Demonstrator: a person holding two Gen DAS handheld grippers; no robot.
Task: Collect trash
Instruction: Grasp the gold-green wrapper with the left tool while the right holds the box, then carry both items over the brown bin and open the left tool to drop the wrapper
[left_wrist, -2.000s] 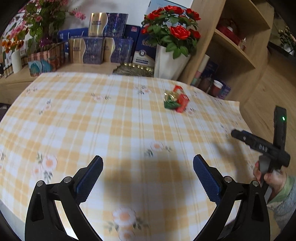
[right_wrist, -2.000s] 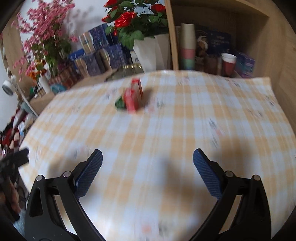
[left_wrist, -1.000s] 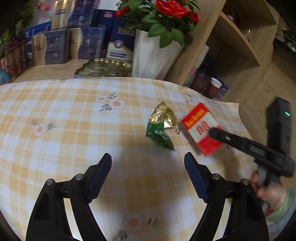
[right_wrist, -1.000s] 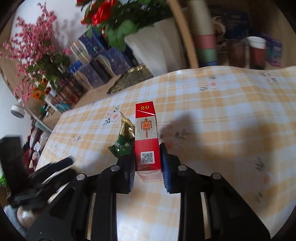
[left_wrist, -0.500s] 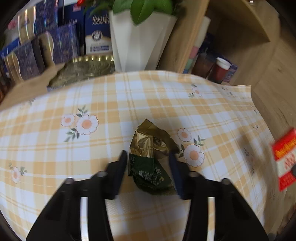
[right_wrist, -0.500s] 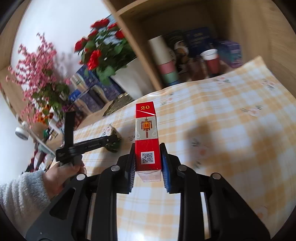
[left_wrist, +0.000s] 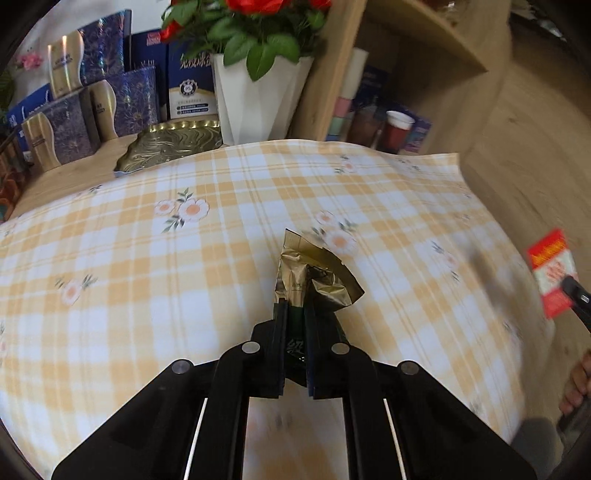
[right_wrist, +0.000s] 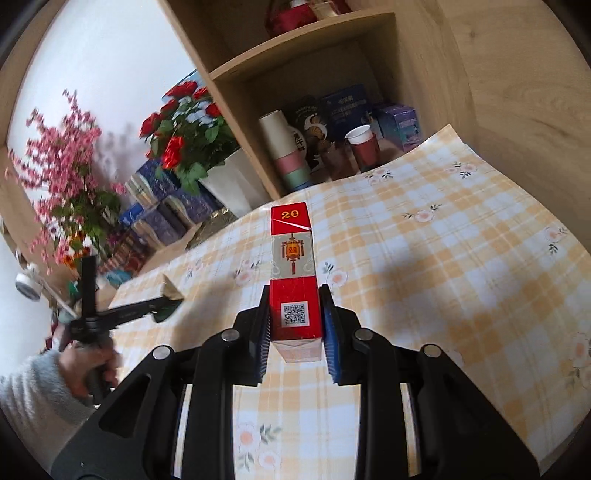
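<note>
A crumpled gold and green wrapper (left_wrist: 314, 273) sticks up from between the jaws of my left gripper (left_wrist: 295, 314), which are closing and press on its green lower part just above the checked tablecloth (left_wrist: 147, 258). In the right wrist view the same left gripper (right_wrist: 162, 306) and wrapper (right_wrist: 170, 291) appear at the far left, held by a hand (right_wrist: 85, 365). My right gripper (right_wrist: 295, 306) is shut on a red cigarette box (right_wrist: 291, 251), held upright above the table. The box (left_wrist: 552, 273) also shows at the right edge of the left wrist view.
A white vase of red roses (left_wrist: 255, 99), a gold tray (left_wrist: 173, 140) and blue gift boxes (left_wrist: 110, 107) stand behind the table. A wooden shelf holds stacked cups (right_wrist: 284, 147) and a red cup (right_wrist: 364, 147). Pink flowers (right_wrist: 62, 177) stand at the far left.
My left gripper came down over the wrapper and its jaws closed on it. My right gripper lifted the red box off the table and carried it away to the right.
</note>
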